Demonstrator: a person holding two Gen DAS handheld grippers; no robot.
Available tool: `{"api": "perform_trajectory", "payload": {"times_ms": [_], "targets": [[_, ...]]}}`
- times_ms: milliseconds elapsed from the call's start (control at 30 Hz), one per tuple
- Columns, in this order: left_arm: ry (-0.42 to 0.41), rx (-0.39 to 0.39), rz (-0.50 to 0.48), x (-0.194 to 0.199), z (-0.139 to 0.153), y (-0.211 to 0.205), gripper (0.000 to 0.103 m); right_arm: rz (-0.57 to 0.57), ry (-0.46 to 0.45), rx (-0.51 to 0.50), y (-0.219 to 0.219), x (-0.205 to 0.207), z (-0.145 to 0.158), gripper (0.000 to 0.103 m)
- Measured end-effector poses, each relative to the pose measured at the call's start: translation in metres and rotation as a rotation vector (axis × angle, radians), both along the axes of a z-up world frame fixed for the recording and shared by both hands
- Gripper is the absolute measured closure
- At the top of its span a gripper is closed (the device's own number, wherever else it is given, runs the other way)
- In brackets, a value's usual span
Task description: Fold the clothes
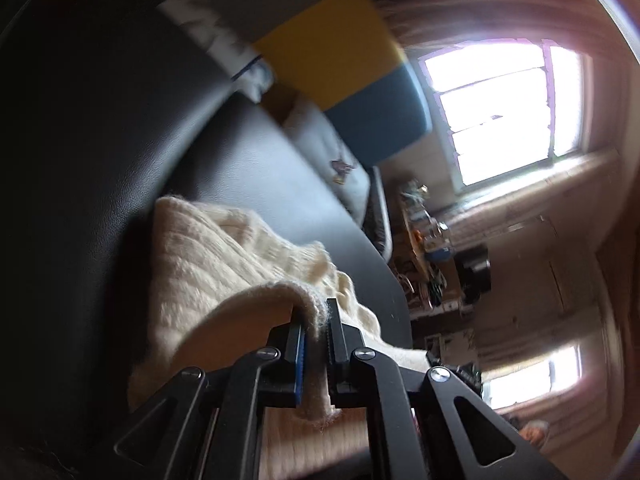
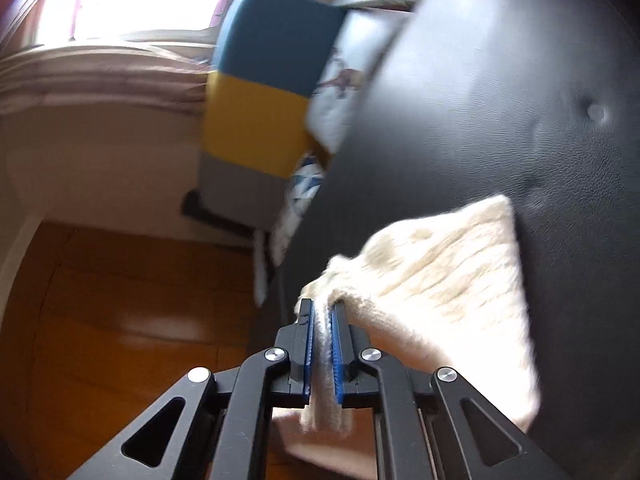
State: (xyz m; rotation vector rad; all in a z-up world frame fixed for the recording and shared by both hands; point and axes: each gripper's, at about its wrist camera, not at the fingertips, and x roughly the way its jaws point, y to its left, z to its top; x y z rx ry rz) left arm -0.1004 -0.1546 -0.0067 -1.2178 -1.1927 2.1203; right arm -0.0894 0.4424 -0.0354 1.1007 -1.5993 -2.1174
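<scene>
Item: cream knitted garment [image 1: 224, 264], ribbed, lying partly on a black leather-look padded surface [image 1: 120, 140], with one end lifted off it. Left gripper [image 1: 316, 316]: jaws narrow, clamped on a fuzzy edge of the knit, which passes between the fingers and hangs out behind them. Right gripper [image 2: 323, 312]: jaws likewise narrow, pinching a folded edge of the same knit [image 2: 440, 272] between blue ribbed pads [image 2: 335, 344]. Common to both views: a cushion block [image 1: 340, 52] in grey, yellow and blue bands, a pale pillow with a small printed figure [image 1: 340, 160] beside it, and bright windows [image 1: 504, 112]. Left wrist view only: a cluttered shelf or table [image 1: 424, 248] near a dark box, and a second lower window, all blurred; contents cannot be told. Right wrist view only: glossy wooden floor [image 2: 120, 320] below the padded surface's edge, button tufts [image 2: 596, 112] dimpling the black surface, and a blue-and-white patterned cloth [image 2: 304, 192] hanging at its side.
</scene>
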Motion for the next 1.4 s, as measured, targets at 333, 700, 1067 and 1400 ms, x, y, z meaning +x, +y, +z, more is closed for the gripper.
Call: {"api": "perform_trajectory", "payload": {"times_ms": [333,700,1067,1400], "targets": [[-0.123,0.085,0.155,-0.067,-0.047,-0.007,0.096,-0.081,-0.076,0.015,0.008,-0.059,-0.019,0.095],[-0.094,-0.078,0.107,-0.112,-0.059,0.014,0.081,-0.127,-0.005,0.132,0.007,-0.084,-0.027,0.059],[0.161,-0.445,0.007,-0.09,-0.024,0.076,0.079,0.435,0.198,1.01,-0.147,-0.071,0.028,0.08],[0.222,-0.915,-0.049,-0.091,-0.047,0.135,0.079,0.41,0.037,1.12,-0.155,-0.11,-0.026,0.084]]}}
